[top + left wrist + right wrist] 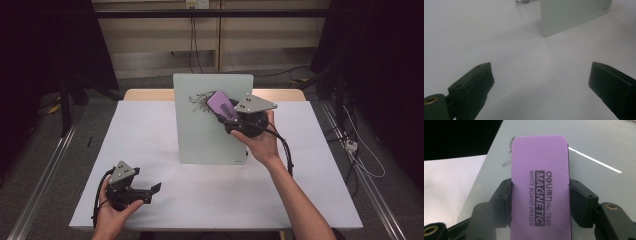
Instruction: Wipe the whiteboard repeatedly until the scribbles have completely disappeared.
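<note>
A small whiteboard lies flat in the middle of the white table, with dark scribbles near its far edge. My right gripper is shut on a purple magnetic whiteboard eraser, held over the board just right of the scribbles. In the right gripper view the eraser sits clamped between both pads, with scribble lines showing past its left side. My left gripper rests low at the near left of the table, open. In the left gripper view its jaws stand wide apart over bare table, the whiteboard's corner ahead.
The white table top stretches around the board, with bare surface on the left and right. Past the far edge lie the floor, cables and a dark frame. Metal rails run along both sides of the table.
</note>
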### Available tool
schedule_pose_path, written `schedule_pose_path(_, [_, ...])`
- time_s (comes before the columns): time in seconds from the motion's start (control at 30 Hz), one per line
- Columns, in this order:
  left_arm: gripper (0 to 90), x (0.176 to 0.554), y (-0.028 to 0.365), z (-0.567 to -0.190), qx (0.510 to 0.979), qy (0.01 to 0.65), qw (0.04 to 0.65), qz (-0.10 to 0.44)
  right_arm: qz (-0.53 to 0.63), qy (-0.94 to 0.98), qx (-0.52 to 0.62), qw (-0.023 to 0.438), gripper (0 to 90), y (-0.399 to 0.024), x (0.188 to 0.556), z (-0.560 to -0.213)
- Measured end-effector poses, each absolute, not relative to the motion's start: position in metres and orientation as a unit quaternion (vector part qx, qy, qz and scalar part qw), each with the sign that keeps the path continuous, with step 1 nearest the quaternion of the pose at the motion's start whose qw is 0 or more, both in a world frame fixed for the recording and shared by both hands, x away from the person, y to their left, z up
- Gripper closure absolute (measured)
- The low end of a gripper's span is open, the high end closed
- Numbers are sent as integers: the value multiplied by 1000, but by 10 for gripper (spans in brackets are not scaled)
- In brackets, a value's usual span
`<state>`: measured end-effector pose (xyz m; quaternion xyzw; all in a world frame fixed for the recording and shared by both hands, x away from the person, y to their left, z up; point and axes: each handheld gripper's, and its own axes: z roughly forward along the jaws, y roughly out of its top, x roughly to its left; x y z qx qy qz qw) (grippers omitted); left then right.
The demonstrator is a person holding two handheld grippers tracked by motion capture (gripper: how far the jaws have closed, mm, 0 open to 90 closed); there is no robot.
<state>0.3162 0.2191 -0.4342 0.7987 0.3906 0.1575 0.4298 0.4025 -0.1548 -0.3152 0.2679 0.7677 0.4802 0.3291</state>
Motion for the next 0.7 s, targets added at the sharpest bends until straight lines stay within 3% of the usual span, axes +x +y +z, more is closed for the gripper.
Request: schedule_pose_path(0.7, [56, 316, 218, -435, 799, 389, 431, 157, 490, 745, 288, 348, 420, -156, 408, -301])
